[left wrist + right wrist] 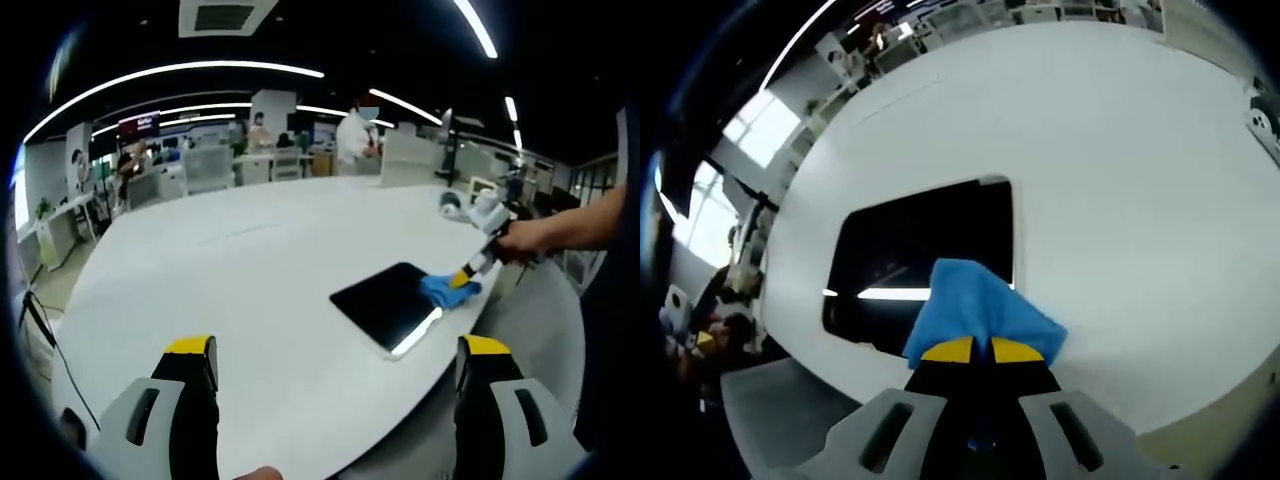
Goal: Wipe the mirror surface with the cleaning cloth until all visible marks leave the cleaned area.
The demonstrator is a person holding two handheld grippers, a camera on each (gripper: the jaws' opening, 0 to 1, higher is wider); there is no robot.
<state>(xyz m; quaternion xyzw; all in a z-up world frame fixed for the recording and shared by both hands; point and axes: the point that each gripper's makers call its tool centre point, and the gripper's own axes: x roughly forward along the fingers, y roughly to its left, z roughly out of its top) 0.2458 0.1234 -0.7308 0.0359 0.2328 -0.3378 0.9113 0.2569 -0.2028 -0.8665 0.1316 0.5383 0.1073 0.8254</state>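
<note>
1. Blue cleaning cloth (980, 305) is clamped between the right gripper (976, 351)'s jaws, which are pressed together on a bunched fold; the rest of it spreads onto the mirror (925, 250).
2. In the left gripper view the mirror (385, 303) lies flat near the table (230, 290)'s near right edge, one corner close to the rim, with the cloth (448, 290) on its right corner under the right gripper (468, 275), held by a person's hand (530, 238).
3. Left gripper (335, 370) hovers over the table well apart from the mirror, jaws wide apart and holding nothing.
4. Risks, as I judge them: nothing pins the mirror, so a firm stroke toward the table rim could slide it off the edge. The cloth is gripped by a small fold and could pull free or bunch up, letting the yellow jaw tips scrape the glass. Marks are too small to tell here, so stopping early is possible.
5. Table is white, smooth, broad and rounded. Room is an open office with long ceiling light strips, desks and people standing in the background; the strips reflect in the mirror.
</note>
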